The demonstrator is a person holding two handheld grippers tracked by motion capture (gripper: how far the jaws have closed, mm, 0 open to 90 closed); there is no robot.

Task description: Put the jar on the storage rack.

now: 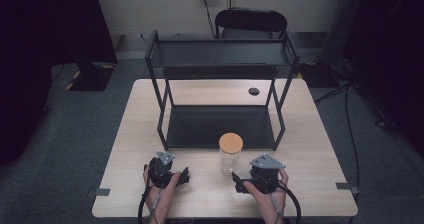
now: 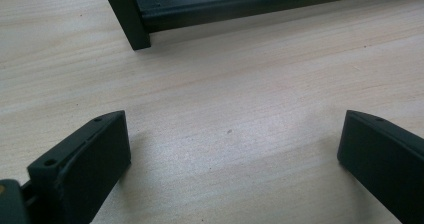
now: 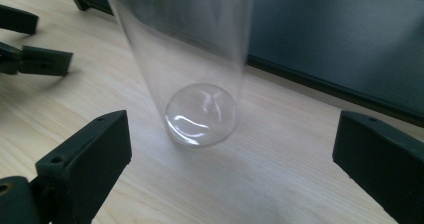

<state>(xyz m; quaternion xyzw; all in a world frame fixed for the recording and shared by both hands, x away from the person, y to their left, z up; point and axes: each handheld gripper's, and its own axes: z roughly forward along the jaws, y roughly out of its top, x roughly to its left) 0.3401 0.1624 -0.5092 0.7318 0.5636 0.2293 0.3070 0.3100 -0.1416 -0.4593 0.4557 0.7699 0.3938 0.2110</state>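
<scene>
Jar upright on the surface, between two spread sets of tongs.

The left tongs [image 1: 186, 176] rest spread on the surface [image 1: 310, 149], well left of the glass jar [image 1: 230, 154]. The jar stands upright before the black rack [image 1: 220, 126], just ahead-left of the right tongs [image 1: 239, 183], which gape empty and sit much nearer.

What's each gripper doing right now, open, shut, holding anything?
Left gripper: open, holding nothing.
Right gripper: open, facing the glass jar, not gripping it.
</scene>
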